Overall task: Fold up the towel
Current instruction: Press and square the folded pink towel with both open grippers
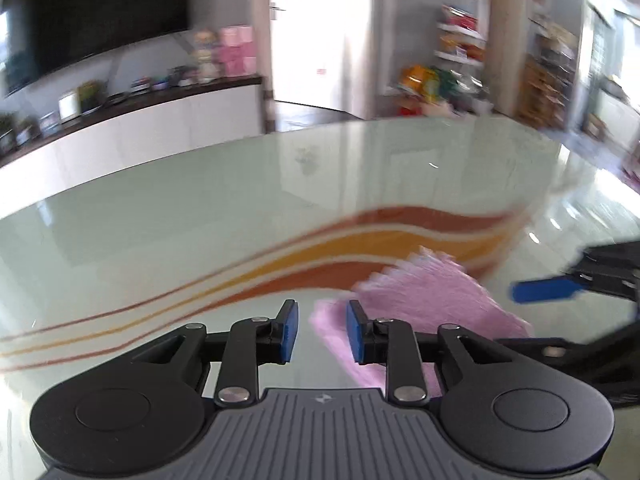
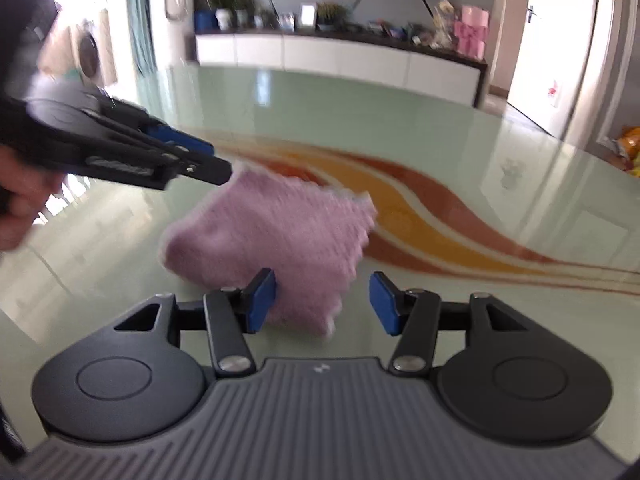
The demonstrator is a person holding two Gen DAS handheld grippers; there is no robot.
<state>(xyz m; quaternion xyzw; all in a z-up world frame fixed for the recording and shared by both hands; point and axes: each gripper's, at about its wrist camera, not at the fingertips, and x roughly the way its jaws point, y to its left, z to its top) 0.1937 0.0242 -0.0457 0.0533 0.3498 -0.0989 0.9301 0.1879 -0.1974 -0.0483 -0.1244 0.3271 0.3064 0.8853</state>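
Note:
A pink towel (image 1: 432,300) lies folded in a soft heap on the glossy green table (image 1: 200,220), over its orange and red swirl. My left gripper (image 1: 322,330) is open, hovering at the towel's near left corner, and no cloth is pinched between its blue pads. In the right wrist view the same towel (image 2: 272,232) sits just ahead, its near edge between the open jaws of my right gripper (image 2: 323,302) but not squeezed. The left gripper (image 2: 208,158) reaches in from the left at the towel's far corner. The right gripper's fingers (image 1: 540,290) show at the right edge.
A hand (image 2: 16,208) holds the left tool. The table (image 2: 480,140) stretches bare behind and to both sides of the towel. Beyond its far edge stand a white sideboard (image 2: 340,56) with small items, a dark TV (image 1: 100,20) and a doorway (image 2: 560,40).

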